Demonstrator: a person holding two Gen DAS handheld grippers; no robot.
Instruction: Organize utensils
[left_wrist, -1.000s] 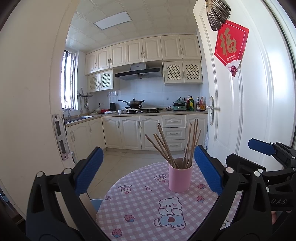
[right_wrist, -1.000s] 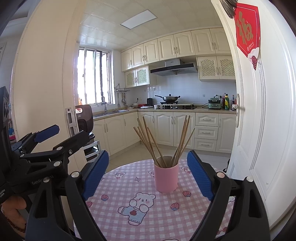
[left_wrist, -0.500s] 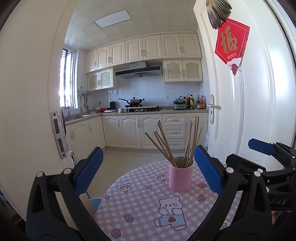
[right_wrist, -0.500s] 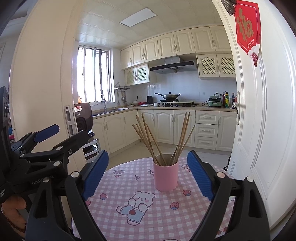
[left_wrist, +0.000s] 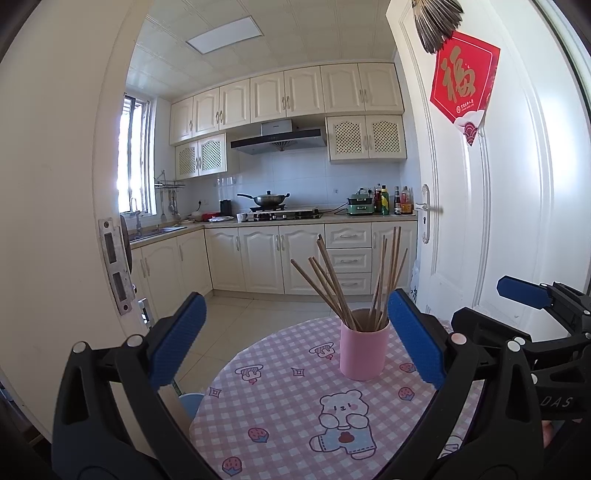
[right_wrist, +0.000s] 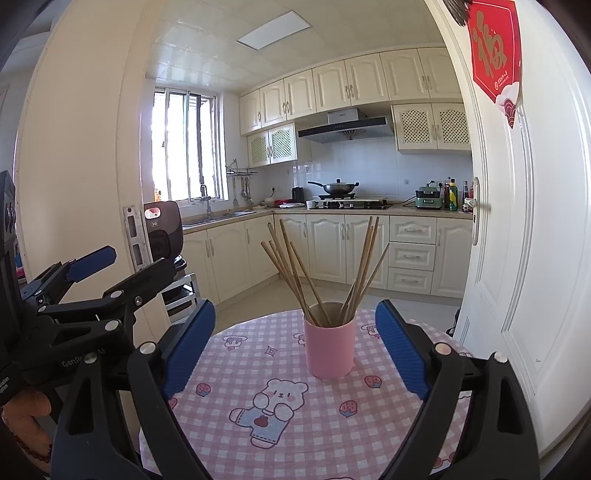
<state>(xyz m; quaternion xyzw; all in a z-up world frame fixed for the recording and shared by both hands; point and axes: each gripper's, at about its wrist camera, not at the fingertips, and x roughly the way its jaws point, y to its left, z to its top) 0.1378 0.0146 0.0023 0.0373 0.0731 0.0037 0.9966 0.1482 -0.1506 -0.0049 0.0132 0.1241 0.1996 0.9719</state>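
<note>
A pink cup (left_wrist: 364, 349) stands upright on a round table with a pink checked cloth (left_wrist: 288, 413). Several wooden chopsticks (left_wrist: 332, 286) stand in it, fanned out. In the right wrist view the cup (right_wrist: 330, 349) and chopsticks (right_wrist: 295, 273) sit between my fingers, farther away. My left gripper (left_wrist: 295, 343) is open and empty, short of the cup. My right gripper (right_wrist: 295, 343) is open and empty too. Each gripper shows at the edge of the other's view: the right one (left_wrist: 532, 295) and the left one (right_wrist: 92, 262).
A white door (left_wrist: 498, 206) with a red paper sign (left_wrist: 461, 77) stands close on the right. A white door frame (left_wrist: 62, 221) stands on the left. Behind the table is a kitchen with cream cabinets (left_wrist: 280, 258) and a wok (left_wrist: 269, 199) on the stove.
Both views have shifted slightly, as the grippers drift a little relative to the cup. Both grippers stay open and empty. The cup and chopsticks have not moved.
</note>
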